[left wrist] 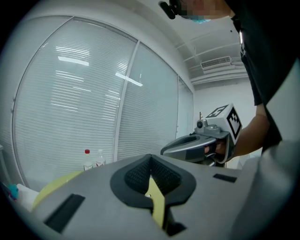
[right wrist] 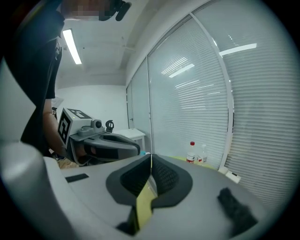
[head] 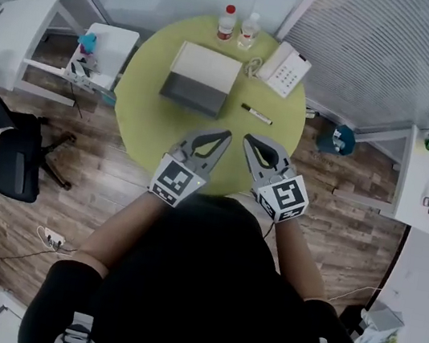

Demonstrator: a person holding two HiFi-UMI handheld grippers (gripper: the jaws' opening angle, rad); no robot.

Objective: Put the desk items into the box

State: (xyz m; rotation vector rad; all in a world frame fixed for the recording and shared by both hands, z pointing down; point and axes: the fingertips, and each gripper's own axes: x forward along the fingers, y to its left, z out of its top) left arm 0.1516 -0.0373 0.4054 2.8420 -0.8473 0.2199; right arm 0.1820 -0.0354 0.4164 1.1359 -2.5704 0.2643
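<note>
While left gripper [head: 224, 136] and right gripper [head: 249, 139] hang side by side over near edge of round green desk [head: 143, 118], each has jaws pressed together, nothing between them. Box [head: 201, 79] sits mid-desk, beyond grippers. Marker pen [head: 256, 114] lies right of box, not touching. White telephone [head: 286, 69] far right. Red-capped bottle [head: 226, 24] and clear bottle [head: 249, 30] at far edge.
</note>
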